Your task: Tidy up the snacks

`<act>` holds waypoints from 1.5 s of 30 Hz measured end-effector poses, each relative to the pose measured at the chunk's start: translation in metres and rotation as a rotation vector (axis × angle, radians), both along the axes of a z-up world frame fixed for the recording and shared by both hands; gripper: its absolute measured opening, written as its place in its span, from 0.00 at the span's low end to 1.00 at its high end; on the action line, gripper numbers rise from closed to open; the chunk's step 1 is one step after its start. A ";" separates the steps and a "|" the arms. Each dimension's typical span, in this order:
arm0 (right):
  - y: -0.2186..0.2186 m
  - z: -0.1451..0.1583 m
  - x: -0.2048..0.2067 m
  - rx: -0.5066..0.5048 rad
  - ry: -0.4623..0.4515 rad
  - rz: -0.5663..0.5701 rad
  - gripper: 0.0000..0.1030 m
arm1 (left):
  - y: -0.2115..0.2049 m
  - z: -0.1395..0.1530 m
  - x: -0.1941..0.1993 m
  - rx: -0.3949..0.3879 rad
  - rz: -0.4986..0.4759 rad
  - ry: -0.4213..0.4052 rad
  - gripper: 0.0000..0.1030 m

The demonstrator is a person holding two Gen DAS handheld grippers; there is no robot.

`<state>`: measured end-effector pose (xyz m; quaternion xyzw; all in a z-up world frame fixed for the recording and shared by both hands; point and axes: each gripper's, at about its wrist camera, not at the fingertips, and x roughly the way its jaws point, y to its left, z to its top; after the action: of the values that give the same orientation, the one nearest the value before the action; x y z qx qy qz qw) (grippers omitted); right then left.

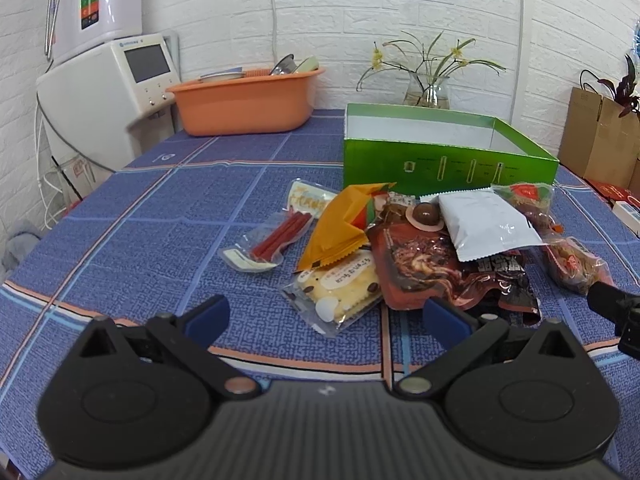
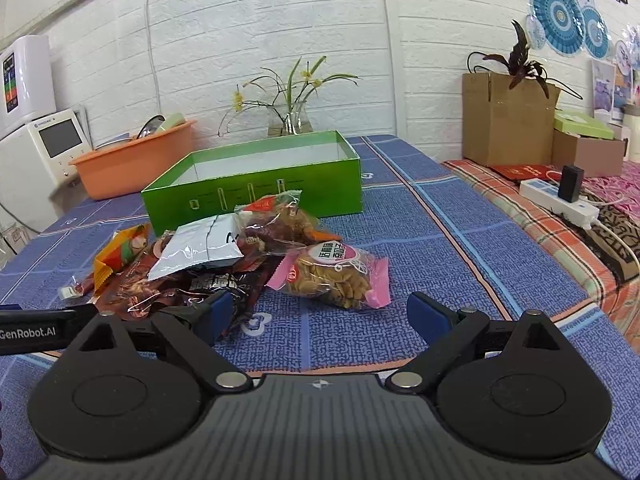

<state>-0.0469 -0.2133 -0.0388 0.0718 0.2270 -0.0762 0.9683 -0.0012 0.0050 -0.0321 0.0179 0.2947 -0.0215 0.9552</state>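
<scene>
A pile of snack packets lies on the blue checked tablecloth (image 1: 120,248) in front of an open green box (image 1: 444,160) (image 2: 256,192), which looks empty inside. The pile holds a white pouch (image 1: 484,220) (image 2: 200,250), an orange packet (image 1: 340,224), a dark red-brown packet (image 1: 424,268), a cracker pack (image 1: 340,292), red sticks in clear wrap (image 1: 276,236) and a pink-edged bag of chips (image 2: 336,276). My left gripper (image 1: 326,320) is open just short of the cracker pack. My right gripper (image 2: 320,316) is open right before the chip bag.
An orange tub (image 1: 244,100) of dishes and a white appliance (image 1: 108,92) stand at the back left. A glass vase with flowers (image 1: 426,88) sits behind the box. Cardboard boxes (image 2: 504,120) and a power strip (image 2: 560,200) are on the right.
</scene>
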 end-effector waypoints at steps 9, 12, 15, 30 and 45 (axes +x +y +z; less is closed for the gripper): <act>0.003 -0.001 -0.002 -0.021 -0.002 0.030 1.00 | -0.005 -0.004 -0.002 0.022 -0.030 0.002 1.00; 0.001 0.001 -0.002 -0.047 -0.025 0.068 1.00 | -0.002 -0.005 -0.002 0.029 -0.039 -0.023 1.00; -0.006 0.005 -0.003 -0.101 -0.059 0.083 1.00 | 0.007 -0.004 -0.001 0.025 -0.060 -0.055 1.00; -0.046 0.007 0.019 0.007 -0.044 0.297 1.00 | 0.040 0.012 0.048 -0.126 -0.055 -0.129 1.00; -0.038 -0.005 0.068 -0.261 0.057 0.504 1.00 | 0.002 -0.017 0.123 -0.183 -0.234 0.119 1.00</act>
<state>0.0207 -0.2515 -0.0440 -0.1141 0.2530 0.1363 0.9510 0.1214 0.0075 -0.0490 -0.0365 0.3435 -0.1605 0.9246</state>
